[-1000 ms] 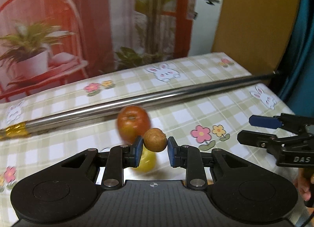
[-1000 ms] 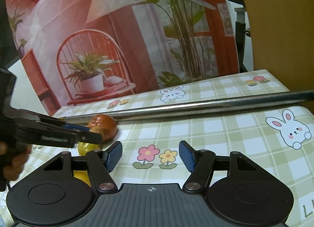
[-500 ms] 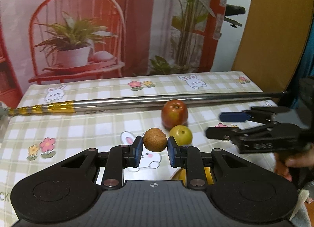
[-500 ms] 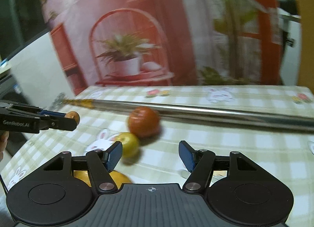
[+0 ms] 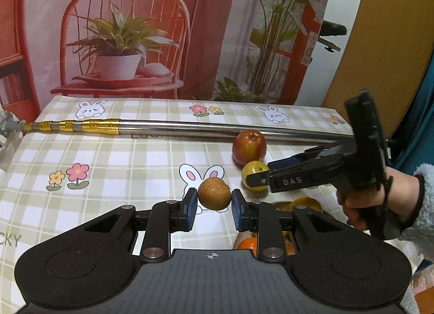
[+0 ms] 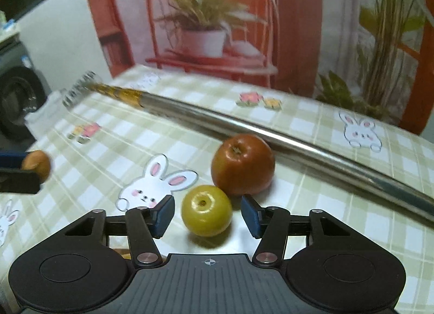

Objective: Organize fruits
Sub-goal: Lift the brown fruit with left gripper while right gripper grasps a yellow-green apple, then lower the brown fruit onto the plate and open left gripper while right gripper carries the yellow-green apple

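My left gripper (image 5: 214, 205) is shut on a small brown round fruit (image 5: 214, 193) and holds it above the checked tablecloth; the fruit also shows at the left edge of the right wrist view (image 6: 38, 164). My right gripper (image 6: 207, 215) is open, its jaws either side of a yellow-green fruit (image 6: 206, 210) that lies on the cloth, without touching it. A red apple (image 6: 242, 164) sits just behind it. In the left wrist view the right gripper (image 5: 260, 175) reaches in from the right over the yellow-green fruit (image 5: 253, 171), near the apple (image 5: 249, 146).
A long steel pole (image 5: 190, 127) with a gold-banded end lies across the table behind the fruit, also in the right wrist view (image 6: 271, 131). Orange fruits (image 5: 301, 202) lie partly hidden under my left gripper. A printed backdrop stands behind the table's far edge.
My left gripper has swung left with the brown fruit still in it. My right gripper has moved left and down to straddle the yellow-green fruit.
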Demonstrator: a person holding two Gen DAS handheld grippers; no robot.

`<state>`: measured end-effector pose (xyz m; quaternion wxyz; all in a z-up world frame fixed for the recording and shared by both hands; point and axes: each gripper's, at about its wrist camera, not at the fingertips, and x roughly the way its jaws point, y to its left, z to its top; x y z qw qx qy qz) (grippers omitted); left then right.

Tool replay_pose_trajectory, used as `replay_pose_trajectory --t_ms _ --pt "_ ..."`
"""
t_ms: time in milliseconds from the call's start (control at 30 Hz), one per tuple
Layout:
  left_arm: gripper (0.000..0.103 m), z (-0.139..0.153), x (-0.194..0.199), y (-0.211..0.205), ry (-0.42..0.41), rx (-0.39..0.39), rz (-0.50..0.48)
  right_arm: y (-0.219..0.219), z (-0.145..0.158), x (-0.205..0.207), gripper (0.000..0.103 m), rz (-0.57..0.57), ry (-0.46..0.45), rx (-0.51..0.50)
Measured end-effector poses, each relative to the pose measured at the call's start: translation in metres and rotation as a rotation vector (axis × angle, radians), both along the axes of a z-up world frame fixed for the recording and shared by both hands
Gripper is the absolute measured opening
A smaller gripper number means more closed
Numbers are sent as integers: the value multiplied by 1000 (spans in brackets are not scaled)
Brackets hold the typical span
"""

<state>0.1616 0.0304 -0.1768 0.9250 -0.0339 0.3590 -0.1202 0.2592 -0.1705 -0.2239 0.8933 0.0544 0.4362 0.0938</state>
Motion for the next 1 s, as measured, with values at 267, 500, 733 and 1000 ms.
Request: replay_pose_trajectory --t_ms 267,500,733,1000 --pt "29 -2 -9 0 -4 -25 -16 3 -12 11 43 -18 74 15" --pt "29 -3 -13 -5 -2 -35 -43 -1 -9 2 43 -33 56 32" --pt "29 -7 -14 -15 16 -42 -83 -14 9 -35 43 -63 -44 96" --pt "29 -15 -13 -34 44 -37 -132 -34 21 -98 43 -137 -166 135"
